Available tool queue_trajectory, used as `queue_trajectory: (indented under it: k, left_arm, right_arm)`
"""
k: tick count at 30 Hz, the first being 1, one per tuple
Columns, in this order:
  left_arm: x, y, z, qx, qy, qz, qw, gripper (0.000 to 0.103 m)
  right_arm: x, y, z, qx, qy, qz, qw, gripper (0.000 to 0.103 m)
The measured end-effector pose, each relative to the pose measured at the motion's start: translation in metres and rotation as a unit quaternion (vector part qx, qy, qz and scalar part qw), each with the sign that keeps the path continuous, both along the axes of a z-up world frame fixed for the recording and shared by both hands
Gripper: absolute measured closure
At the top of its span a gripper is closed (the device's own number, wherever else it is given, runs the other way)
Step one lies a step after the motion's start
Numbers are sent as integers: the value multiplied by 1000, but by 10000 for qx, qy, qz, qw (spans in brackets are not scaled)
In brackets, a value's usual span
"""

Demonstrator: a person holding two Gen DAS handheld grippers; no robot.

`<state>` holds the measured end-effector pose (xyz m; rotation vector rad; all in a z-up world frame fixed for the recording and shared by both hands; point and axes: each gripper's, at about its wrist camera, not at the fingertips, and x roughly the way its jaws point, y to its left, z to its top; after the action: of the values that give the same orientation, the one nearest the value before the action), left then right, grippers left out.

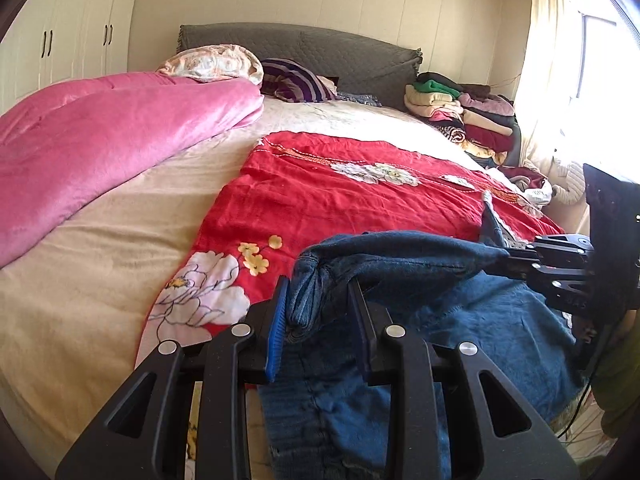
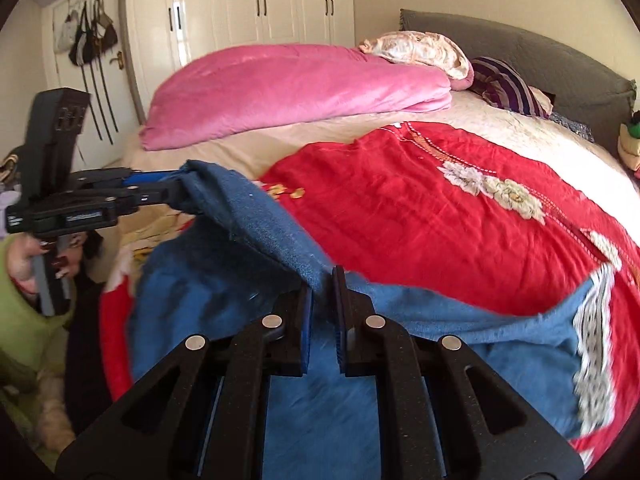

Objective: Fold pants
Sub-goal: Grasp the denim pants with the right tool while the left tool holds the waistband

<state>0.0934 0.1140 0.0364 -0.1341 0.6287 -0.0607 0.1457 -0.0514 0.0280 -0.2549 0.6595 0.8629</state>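
Blue denim pants with white lace trim lie on a red flowered blanket at the near side of the bed. My left gripper is shut on a bunched edge of the pants and holds it off the blanket. My right gripper is shut on the same lifted edge further along. The cloth stretches taut between the two grippers. In the right wrist view the left gripper shows at the left, held by a hand. In the left wrist view the right gripper reaches in from the right.
A pink quilt lies rolled along the far side of the cream bedsheet. Pillows rest against the grey headboard. A stack of folded clothes sits by the window. White wardrobes stand behind the bed.
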Motion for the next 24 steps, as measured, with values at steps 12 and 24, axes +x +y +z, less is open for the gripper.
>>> queue_trajectory:
  k: [12, 24]
  left_arm:
    - [-56, 0, -13, -13, 232, 7, 9997, 74]
    - [-86, 1, -31, 116, 557, -12, 9984, 73]
  right_arm:
    - [-82, -2, -7, -137, 178, 567, 9981, 98]
    - [-126, 14, -26, -439, 239, 1003, 9937, 101]
